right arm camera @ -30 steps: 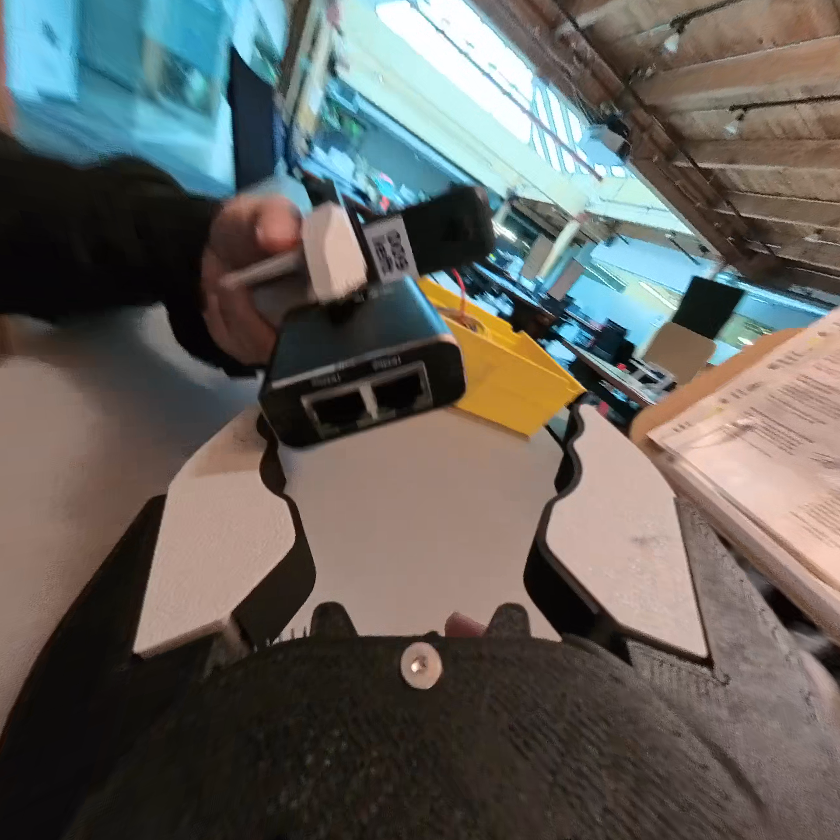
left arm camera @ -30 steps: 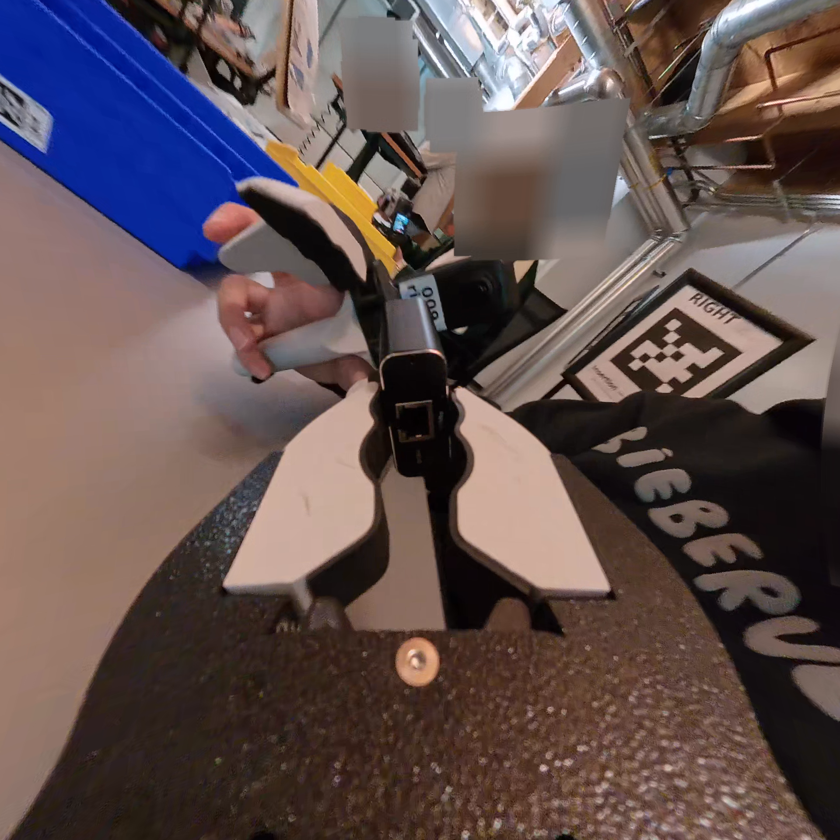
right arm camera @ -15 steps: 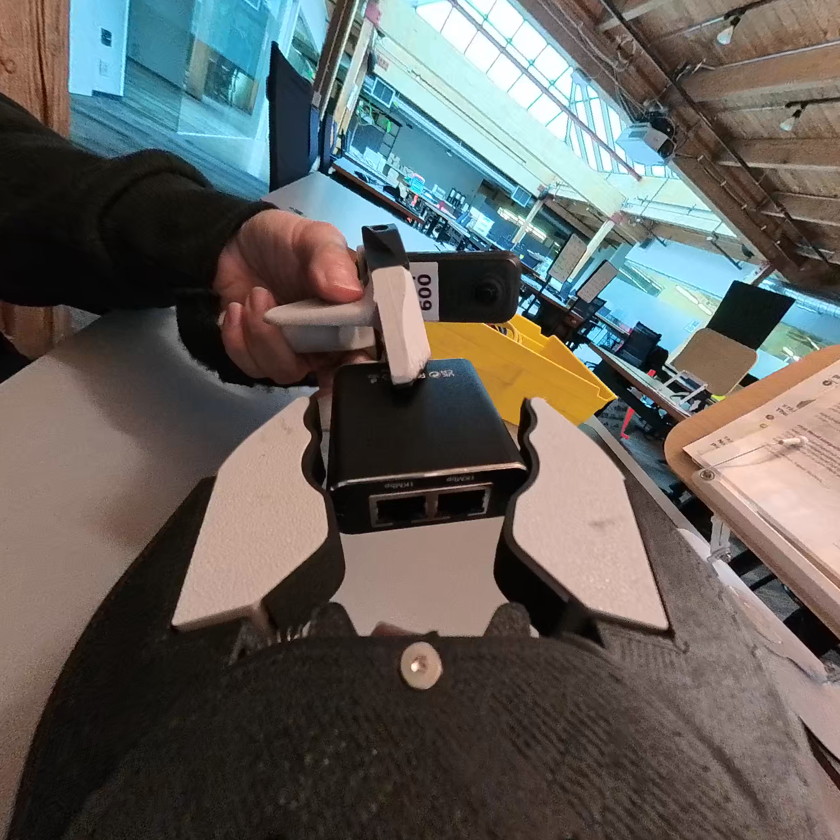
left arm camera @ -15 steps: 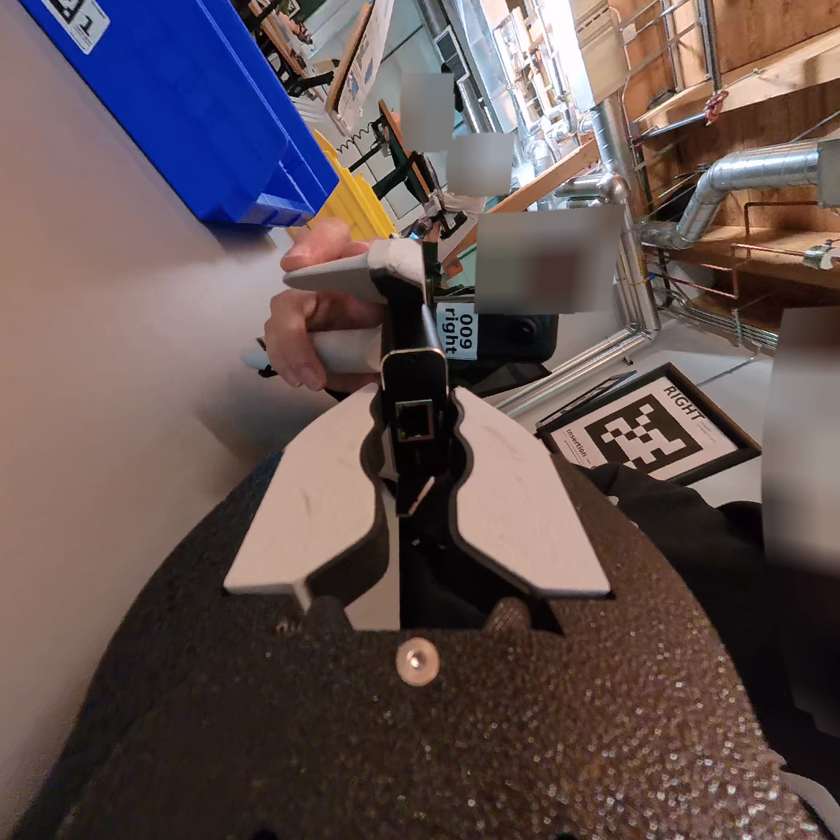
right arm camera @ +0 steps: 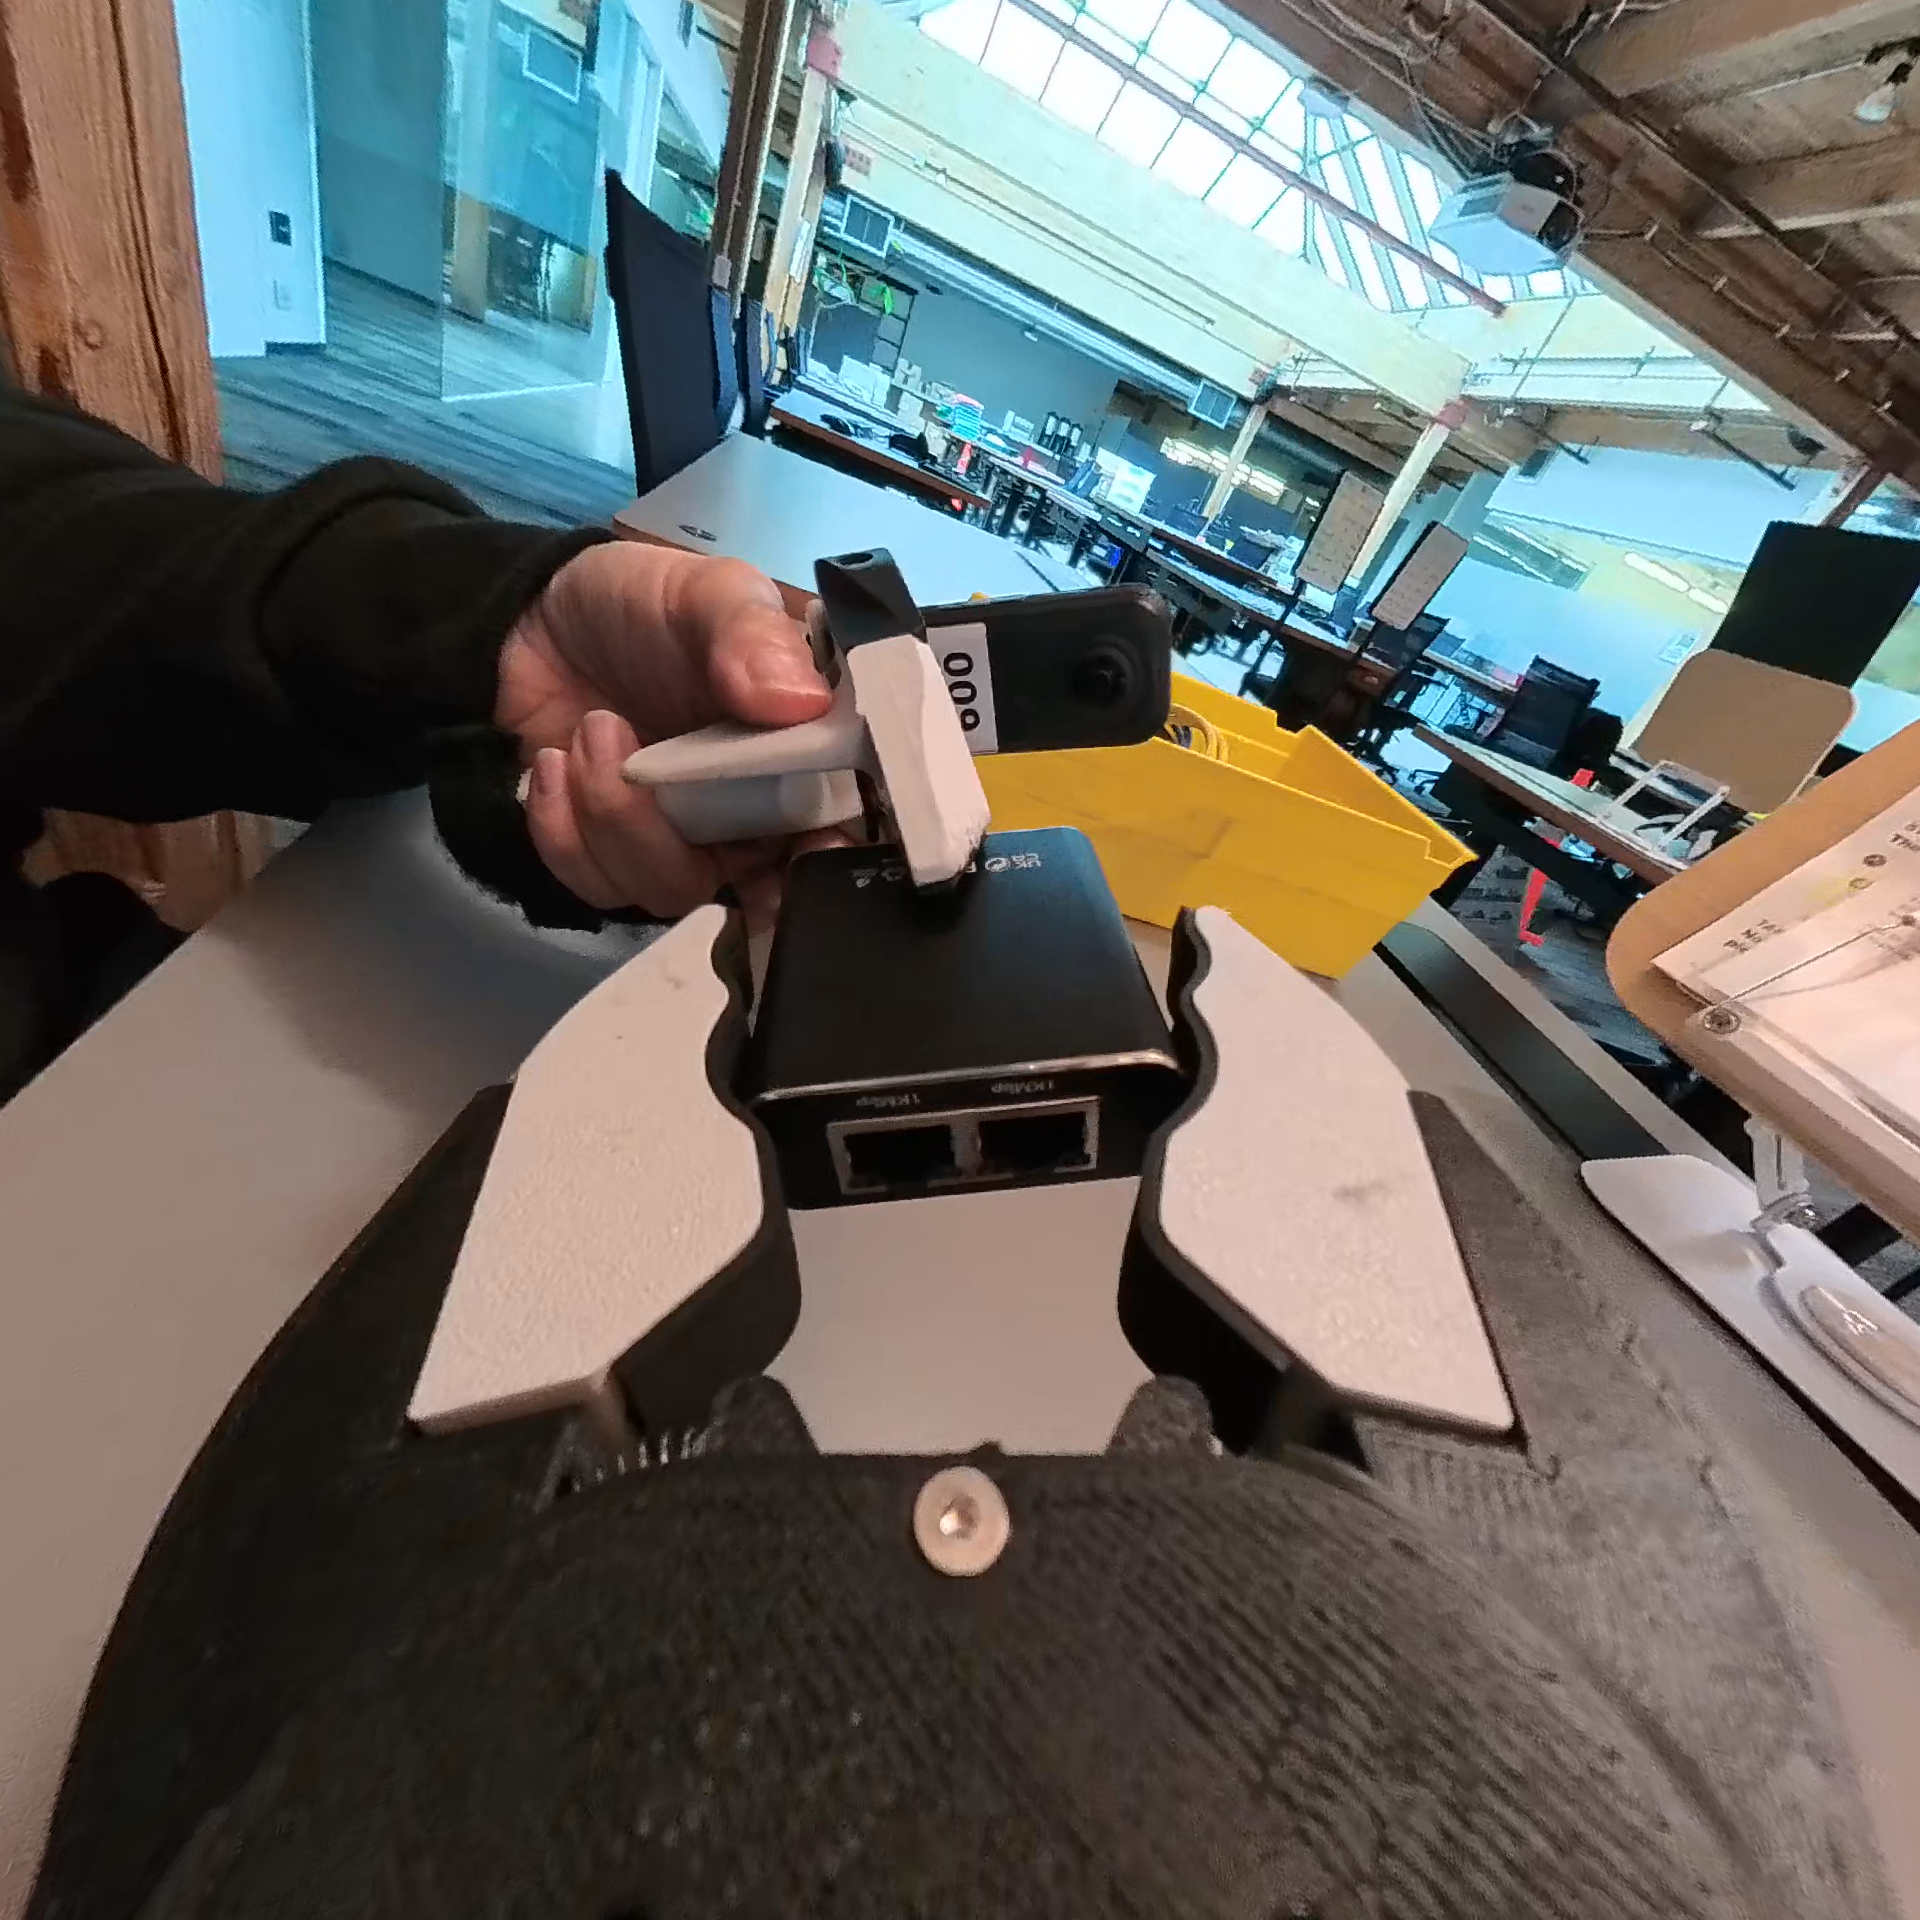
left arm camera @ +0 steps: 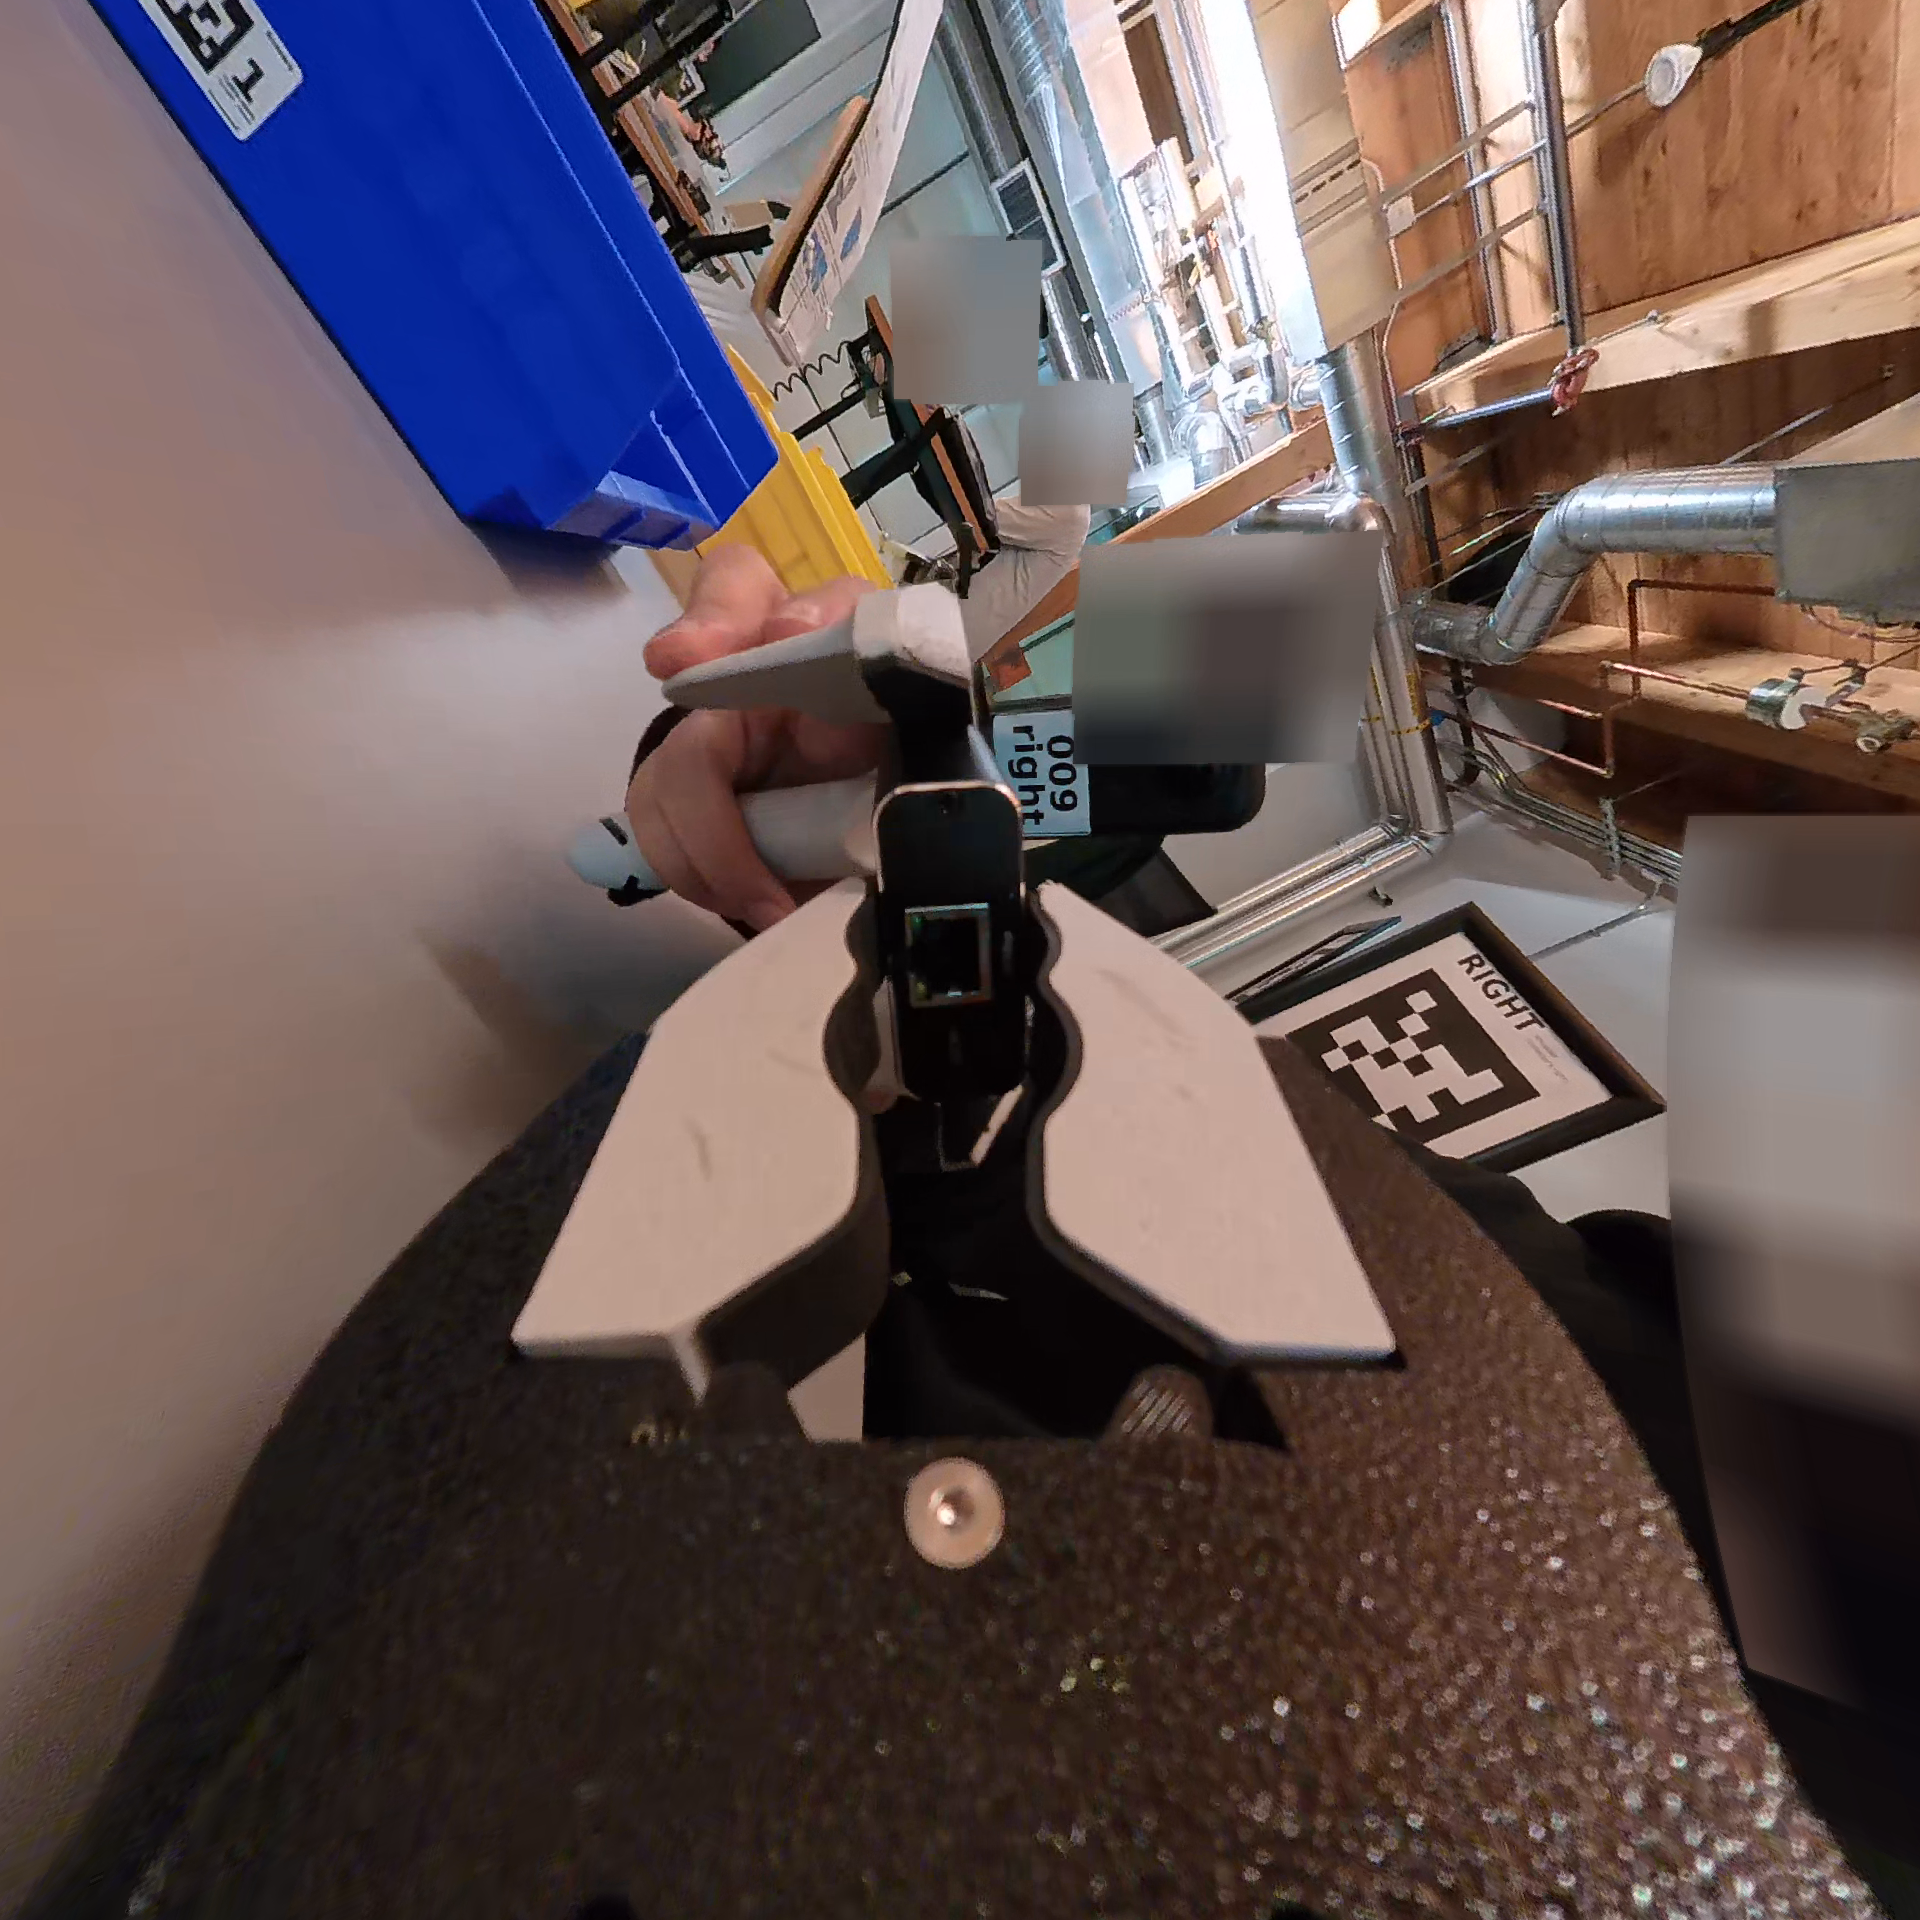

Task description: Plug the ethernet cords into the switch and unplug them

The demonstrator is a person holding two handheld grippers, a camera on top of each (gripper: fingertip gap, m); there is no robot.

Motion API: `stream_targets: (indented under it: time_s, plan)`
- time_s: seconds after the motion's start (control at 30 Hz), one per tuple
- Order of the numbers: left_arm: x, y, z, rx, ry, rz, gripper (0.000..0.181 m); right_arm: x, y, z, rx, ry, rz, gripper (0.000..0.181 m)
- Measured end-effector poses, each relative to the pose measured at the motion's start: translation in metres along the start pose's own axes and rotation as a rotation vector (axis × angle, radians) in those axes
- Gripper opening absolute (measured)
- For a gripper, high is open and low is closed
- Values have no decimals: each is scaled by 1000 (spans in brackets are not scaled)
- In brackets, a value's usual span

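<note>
A small black switch [left arm camera: 945,966] is held in the air between both grippers. In the left wrist view it stands on edge with one port facing me, and my left gripper [left arm camera: 945,935] is shut on its flat faces. In the right wrist view the switch [right arm camera: 935,987] lies flat with two empty ports facing me, and my right gripper [right arm camera: 956,935] is shut on its two sides. The left gripper's white finger [right arm camera: 914,790] presses on the switch's far top. The right gripper [left arm camera: 914,644] shows beyond the switch. No cord is plugged in.
A grey table [right arm camera: 208,1039] lies below. A blue bin [left arm camera: 436,260] and a yellow bin [right arm camera: 1247,831] stand at its far side. A framed marker board [left arm camera: 1434,1039] and a wooden clipboard with papers [right arm camera: 1818,935] are to the right. A person's hand and black sleeve [right arm camera: 208,623] hold the left gripper.
My right gripper, wide open a second ago, has moved up around the switch and closed on its sides. My left gripper has kept its hold while turning.
</note>
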State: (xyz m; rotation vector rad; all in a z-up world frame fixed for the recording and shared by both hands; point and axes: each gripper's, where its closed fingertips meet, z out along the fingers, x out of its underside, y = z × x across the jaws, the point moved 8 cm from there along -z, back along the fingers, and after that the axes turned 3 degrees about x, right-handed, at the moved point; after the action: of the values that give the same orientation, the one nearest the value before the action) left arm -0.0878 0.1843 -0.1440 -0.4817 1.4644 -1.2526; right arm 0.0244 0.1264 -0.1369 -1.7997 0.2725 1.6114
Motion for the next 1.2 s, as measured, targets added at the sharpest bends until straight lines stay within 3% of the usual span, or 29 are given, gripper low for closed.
stream_targets:
  time_s: [0.23, 0.4, 0.57, 0.7, 0.8, 0.93, 1.1, 1.2]
  plan:
    - [-2, -1, -1, -35, -60, -9, 24, 1, -2, 3, 56, 39, -69, 76]
    - [-5, -4, -4, -51, -66, 36, 24, -4, -3, 6, 52, 110, 3, 76]
    - [-11, -16, -6, -196, -60, 320, 29, -5, -18, -6, 60, 43, 173, 76]
    - [-22, -44, -25, -405, -33, 694, 35, 2, -36, -28, 65, 4, 276, 76]
    - [-35, -70, -62, -696, -10, 974, 54, 11, -44, -37, 101, 38, 261, 76]
    - [-59, -87, -135, -1125, 59, 1239, 46, 21, -53, -41, 147, 54, 268, 76]
    - [-122, -74, -240, -1662, 439, 1180, 49, 29, -57, -40, 150, 63, 281, 76]
    - [-156, -55, -292, -1842, 635, 1070, 49, 32, -58, -41, 124, 47, 303, 75]
